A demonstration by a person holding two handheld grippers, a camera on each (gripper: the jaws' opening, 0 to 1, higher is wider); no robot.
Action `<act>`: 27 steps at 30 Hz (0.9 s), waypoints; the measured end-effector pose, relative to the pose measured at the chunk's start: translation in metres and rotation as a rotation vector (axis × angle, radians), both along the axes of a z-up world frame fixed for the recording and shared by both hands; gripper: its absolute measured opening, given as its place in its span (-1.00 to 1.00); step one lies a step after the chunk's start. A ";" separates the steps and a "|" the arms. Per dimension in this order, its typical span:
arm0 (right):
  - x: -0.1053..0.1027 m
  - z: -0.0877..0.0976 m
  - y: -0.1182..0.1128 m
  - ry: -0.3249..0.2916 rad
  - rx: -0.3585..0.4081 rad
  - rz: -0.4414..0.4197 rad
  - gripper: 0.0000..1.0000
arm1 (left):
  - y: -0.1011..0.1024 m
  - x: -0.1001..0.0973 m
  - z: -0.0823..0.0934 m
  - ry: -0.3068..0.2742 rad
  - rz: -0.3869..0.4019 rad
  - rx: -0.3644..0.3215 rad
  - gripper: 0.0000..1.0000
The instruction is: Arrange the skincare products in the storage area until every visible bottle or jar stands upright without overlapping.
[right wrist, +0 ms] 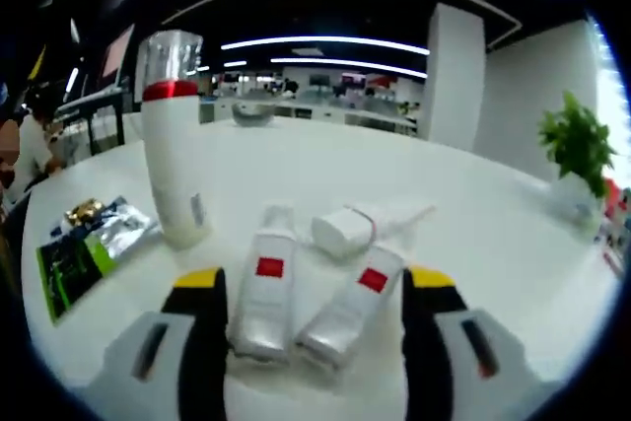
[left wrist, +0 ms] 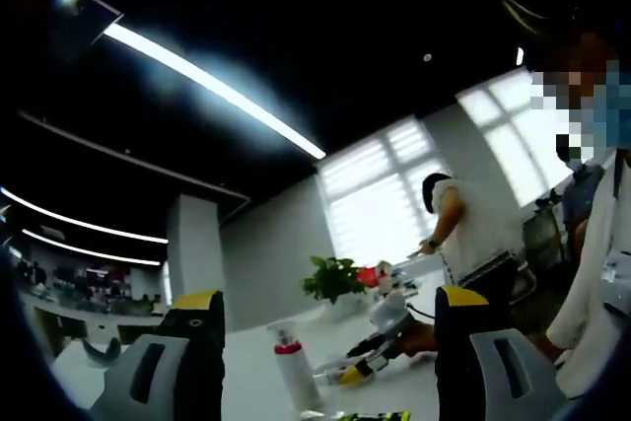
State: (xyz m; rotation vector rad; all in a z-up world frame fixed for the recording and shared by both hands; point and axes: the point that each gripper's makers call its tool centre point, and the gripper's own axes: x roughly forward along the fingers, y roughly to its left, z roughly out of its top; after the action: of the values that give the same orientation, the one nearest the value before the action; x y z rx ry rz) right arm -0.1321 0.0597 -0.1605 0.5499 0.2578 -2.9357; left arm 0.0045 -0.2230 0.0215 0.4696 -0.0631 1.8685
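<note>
Tubes: two silver tubes (right wrist: 306,308) lie flat on the desk (right wrist: 473,224), near, between the right hand-held gripper (right wrist: 315,327) jaws; soft, light, slippery, best pinched mid-body.
Bottle: tall white bottle (right wrist: 173,140) upright, left.
Left hand-held gripper (left wrist: 325,342): open, empty.
Right: open, empty.

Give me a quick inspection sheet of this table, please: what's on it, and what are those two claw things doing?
Surface: white table.
Job's things: tall bottle with a red band stands upright; two flat tubes lie side by side; a third tube lies behind them.
Clutter: foil packets at the table's edge; potted plant.
Grippers: right gripper open, jaws either side of the two tubes; left gripper open, raised, holding nothing.
Cables: nothing seen.
Surroundings: open office, ceiling light strips, bright windows, a person standing.
</note>
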 end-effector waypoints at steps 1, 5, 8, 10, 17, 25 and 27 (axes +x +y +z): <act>0.000 0.000 0.001 -0.001 -0.003 -0.002 0.42 | 0.000 0.000 0.000 0.000 0.000 0.001 0.79; 0.000 -0.002 0.007 -0.014 0.004 -0.012 0.37 | -0.001 -0.001 0.000 -0.001 0.002 0.001 0.79; 0.002 -0.002 0.008 -0.016 0.011 -0.015 0.33 | -0.002 -0.002 0.001 -0.001 0.003 0.001 0.79; 0.003 -0.002 0.010 -0.019 0.022 -0.020 0.29 | -0.002 -0.003 0.001 -0.001 0.003 0.001 0.79; 0.002 -0.003 0.017 -0.017 0.024 -0.025 0.08 | -0.002 -0.004 0.001 0.001 0.005 -0.003 0.78; 0.006 -0.005 0.014 -0.019 0.053 -0.016 0.06 | -0.002 -0.004 0.001 0.010 0.011 -0.008 0.76; 0.007 -0.006 0.013 -0.021 0.062 -0.013 0.06 | -0.002 -0.004 0.001 0.011 0.013 -0.007 0.75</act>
State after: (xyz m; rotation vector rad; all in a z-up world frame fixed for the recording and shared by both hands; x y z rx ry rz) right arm -0.1247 0.0727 -0.1665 0.5923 0.3455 -2.9417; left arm 0.0004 -0.2255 0.0229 0.4768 -0.0463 1.8778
